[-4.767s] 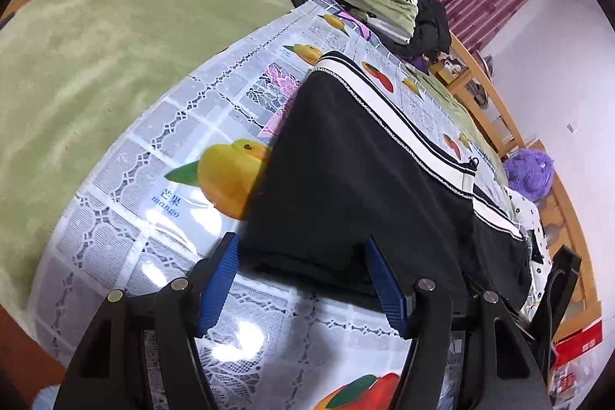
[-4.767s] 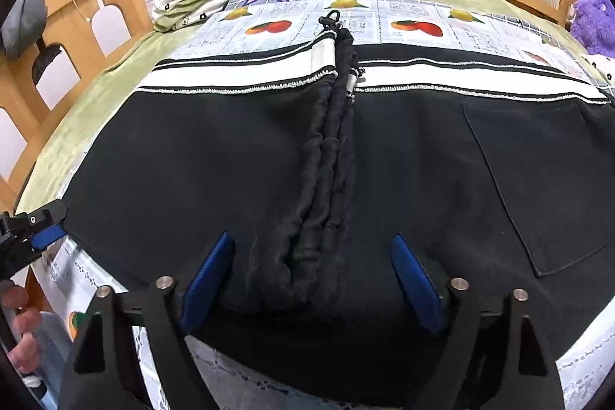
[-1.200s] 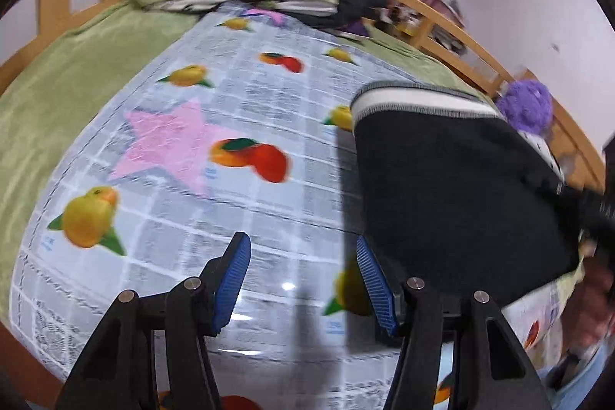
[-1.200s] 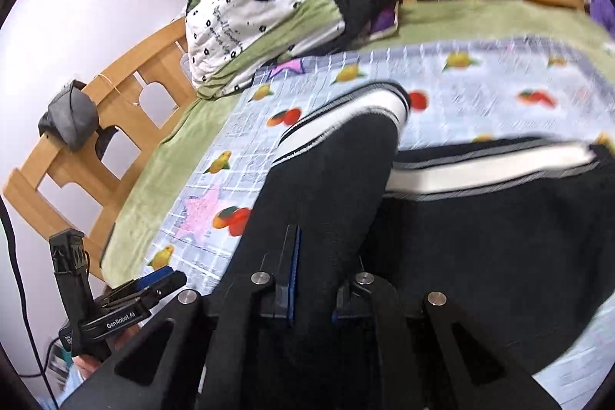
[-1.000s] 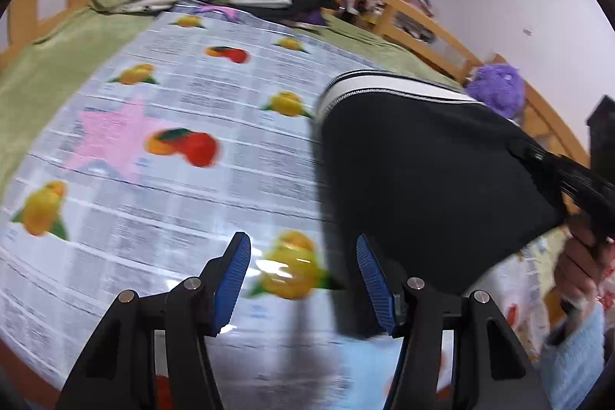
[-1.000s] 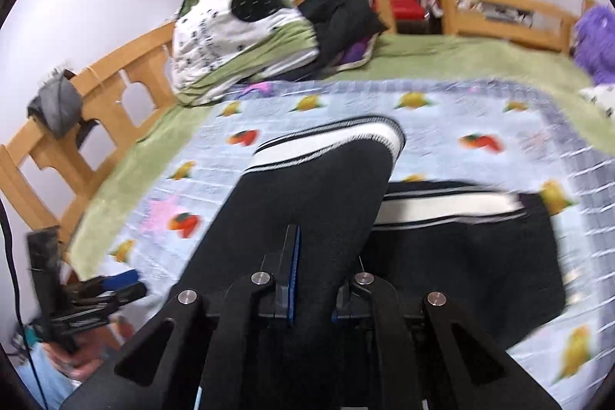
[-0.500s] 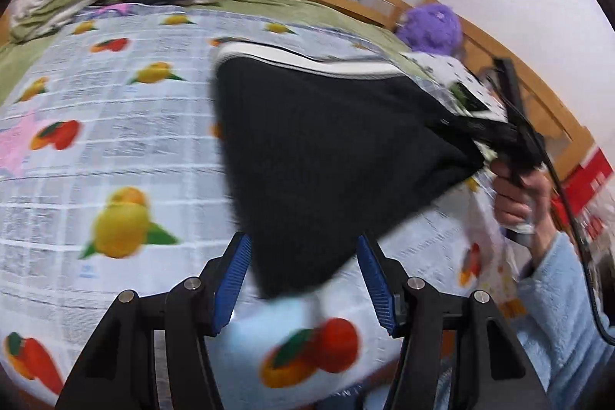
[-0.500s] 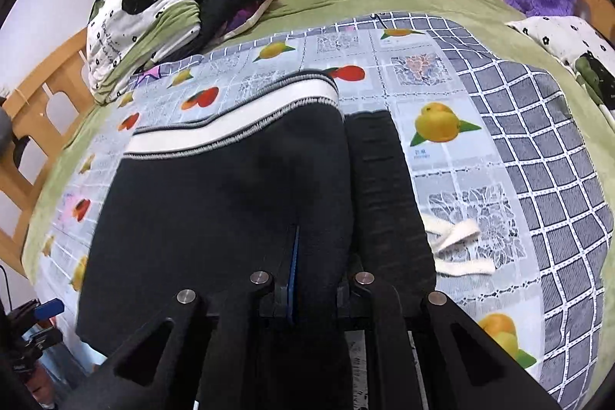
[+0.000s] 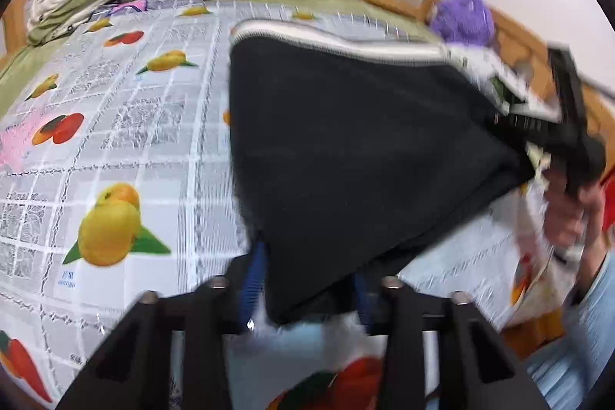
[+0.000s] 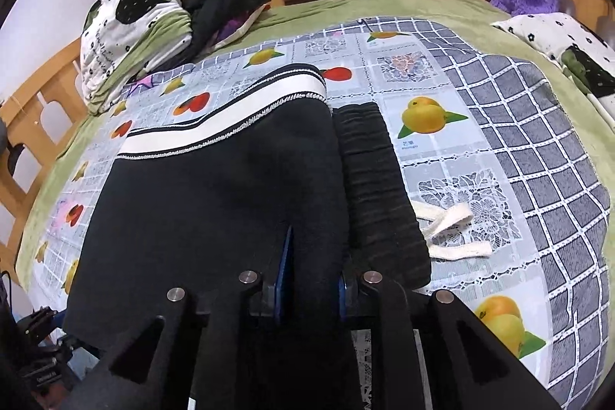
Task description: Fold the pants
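Black pants [image 10: 215, 187] folded over once, lying on the fruit-print cloth [image 10: 453, 156]. Left gripper [image 9: 307, 279] closing on near corner, right gripper [image 10: 311, 279] easing open around near edge; further folds left.

Left wrist view motion-blurred, far claw [image 9: 515, 125] smeared, pants [image 9: 346, 148] corner hiding blue pads

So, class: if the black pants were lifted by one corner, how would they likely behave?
The black pants would probably sag and unfold, since the fabric drapes limply over the fruit-print cloth. They look thick, so likely fairly heavy for cloth. The ribbed waistband may stretch when pulled.
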